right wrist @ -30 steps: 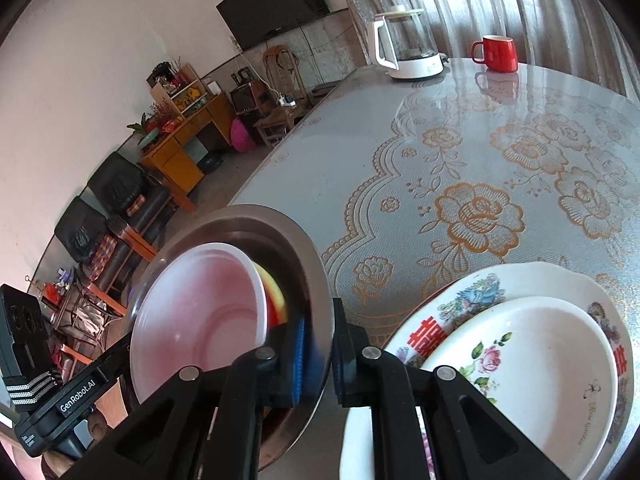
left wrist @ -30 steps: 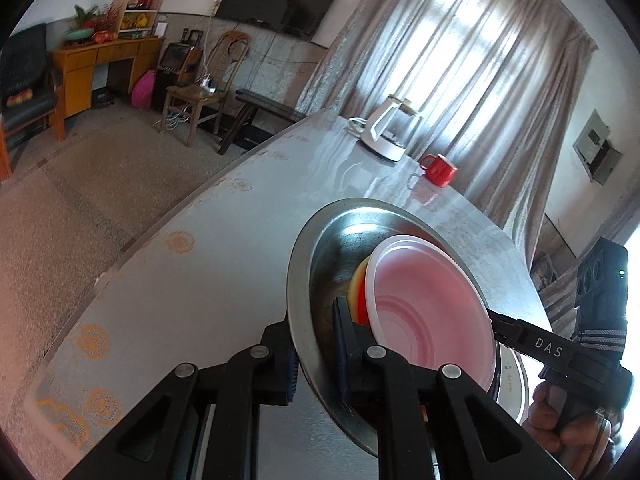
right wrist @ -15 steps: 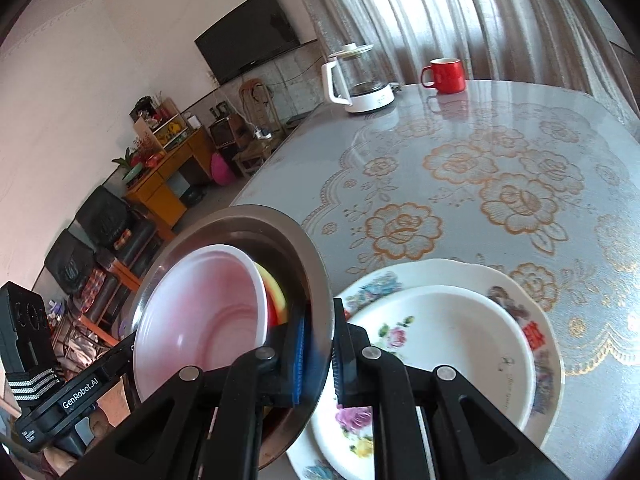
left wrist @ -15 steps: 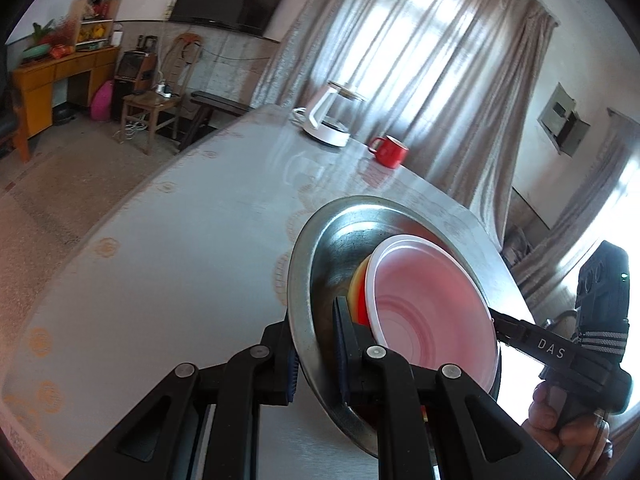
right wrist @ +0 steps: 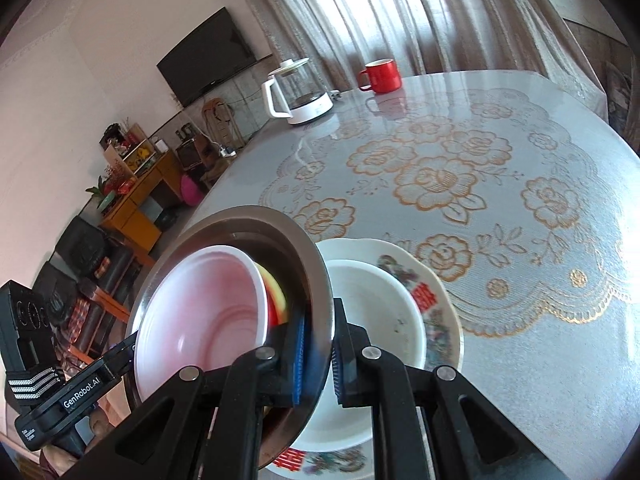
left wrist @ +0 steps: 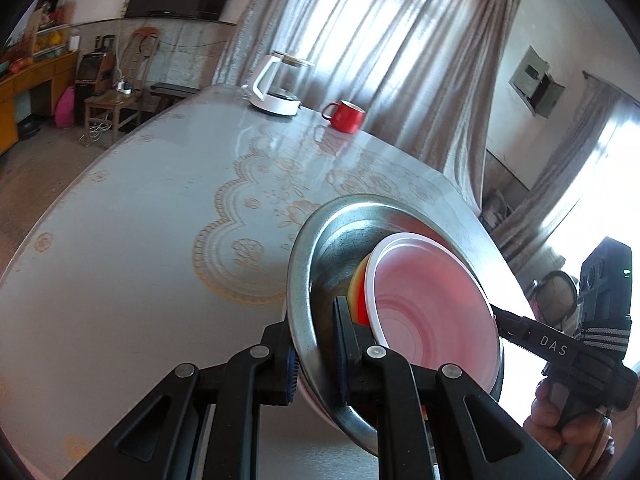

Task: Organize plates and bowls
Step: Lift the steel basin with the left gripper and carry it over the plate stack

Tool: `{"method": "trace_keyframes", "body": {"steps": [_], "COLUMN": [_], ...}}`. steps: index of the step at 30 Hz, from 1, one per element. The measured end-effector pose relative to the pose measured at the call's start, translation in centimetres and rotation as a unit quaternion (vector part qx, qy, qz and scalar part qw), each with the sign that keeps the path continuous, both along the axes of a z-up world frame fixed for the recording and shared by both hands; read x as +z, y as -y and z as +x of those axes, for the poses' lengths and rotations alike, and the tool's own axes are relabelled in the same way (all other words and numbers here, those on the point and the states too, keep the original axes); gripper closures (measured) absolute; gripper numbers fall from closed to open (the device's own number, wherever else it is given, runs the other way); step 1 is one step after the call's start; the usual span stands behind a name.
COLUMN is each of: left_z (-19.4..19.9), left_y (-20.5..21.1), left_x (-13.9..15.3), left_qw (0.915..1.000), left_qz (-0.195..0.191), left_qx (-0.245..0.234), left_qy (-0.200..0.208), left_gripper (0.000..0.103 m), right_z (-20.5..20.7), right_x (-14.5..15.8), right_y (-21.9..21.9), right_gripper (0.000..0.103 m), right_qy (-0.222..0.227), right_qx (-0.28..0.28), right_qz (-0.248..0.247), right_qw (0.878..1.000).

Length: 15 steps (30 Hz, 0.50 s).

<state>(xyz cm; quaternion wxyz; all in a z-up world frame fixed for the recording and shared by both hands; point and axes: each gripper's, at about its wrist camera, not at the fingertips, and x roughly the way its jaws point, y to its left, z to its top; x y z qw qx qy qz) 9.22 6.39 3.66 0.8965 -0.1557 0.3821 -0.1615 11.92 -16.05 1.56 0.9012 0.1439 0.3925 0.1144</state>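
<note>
Steel basin (left wrist: pixel 320 264), pinched by my left gripper (left wrist: pixel 316 354) and right gripper (right wrist: pixel 318 354), probably hangs over the stacked plates (right wrist: pixel 436 280); next, lower it level.

both wrist views look down close, sharing the metal basin (left wrist: pixel 320 240).

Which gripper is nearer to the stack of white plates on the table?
Right. The right gripper, shut on the metal bowl's rim, hangs over the white plates. The left gripper grips the opposite rim, farther away.
</note>
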Motion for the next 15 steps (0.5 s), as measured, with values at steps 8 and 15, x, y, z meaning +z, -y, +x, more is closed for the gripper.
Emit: {"method": "trace_keyframes", "body": {"steps": [8, 15], "left_z": [0.4, 1.9], "left_y": [1.7, 2.6], "left_x": [0.2, -0.8], "left_qw": [0.9997, 0.9991], "left_qz": [0.010, 0.015], "left_qx": [-0.025, -0.037], "left_qy": [0.001, -0.016], "left_gripper": [0.090, 0.089], "right_z": [-0.8, -0.6], "right_x": [0.0, -0.8], "right_y": [2.0, 2.9], "right_gripper": [0.092, 0.092], "right_qy": [-0.006, -0.018], "right_qx": [-0.019, -0.035], "right_qz": [-0.002, -0.007], "right_qw": [1.000, 0.999]}}
